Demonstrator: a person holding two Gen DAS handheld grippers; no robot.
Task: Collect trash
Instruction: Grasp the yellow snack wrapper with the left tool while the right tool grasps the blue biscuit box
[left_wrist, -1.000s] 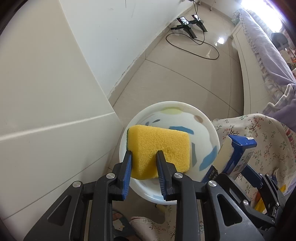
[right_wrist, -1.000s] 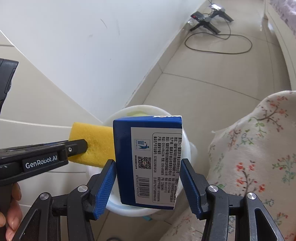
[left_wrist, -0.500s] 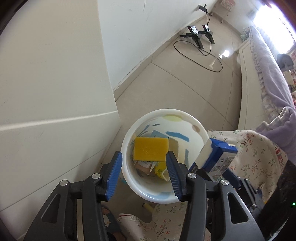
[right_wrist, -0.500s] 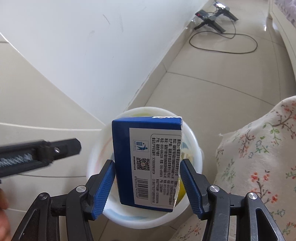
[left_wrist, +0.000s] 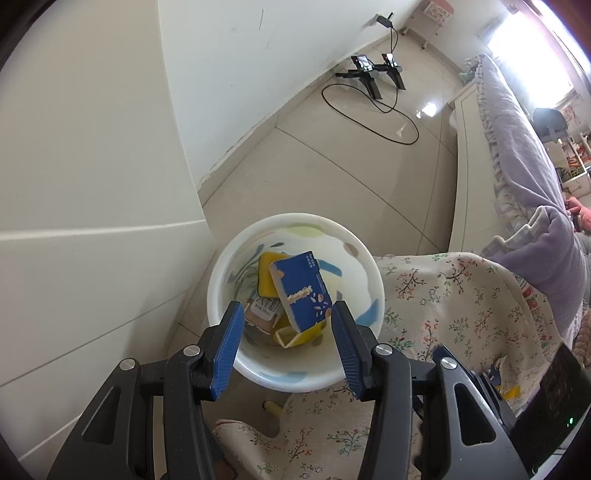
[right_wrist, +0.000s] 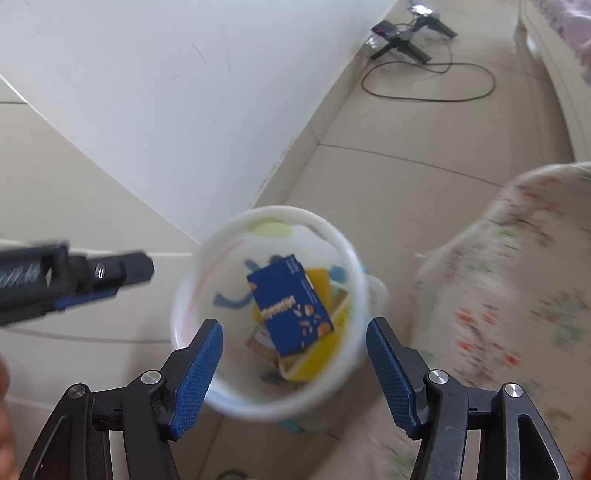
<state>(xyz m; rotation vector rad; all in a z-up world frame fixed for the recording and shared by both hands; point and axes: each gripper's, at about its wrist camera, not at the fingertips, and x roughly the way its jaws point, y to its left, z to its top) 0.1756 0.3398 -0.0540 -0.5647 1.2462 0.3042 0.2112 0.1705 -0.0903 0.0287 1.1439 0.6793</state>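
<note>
- Blue carton (left_wrist: 301, 291) is lying tilted inside the white bin (left_wrist: 221, 266), over the yellow sponge (left_wrist: 266, 273).
- Bin is standing on the floor (left_wrist: 332, 166) beside the floral-covered table's edge (left_wrist: 443, 295).
- Left gripper (left_wrist: 288, 347) is hovering above, jaws apart, gripping nothing.
- Right gripper (right_wrist: 295, 365) jaws are opening, nothing between them.

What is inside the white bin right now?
In the white bin, a blue carton lies on top, partly covering a yellow sponge. A brown-labelled pack and a yellow carton lie beneath. Anything deeper is hidden under these.
</note>
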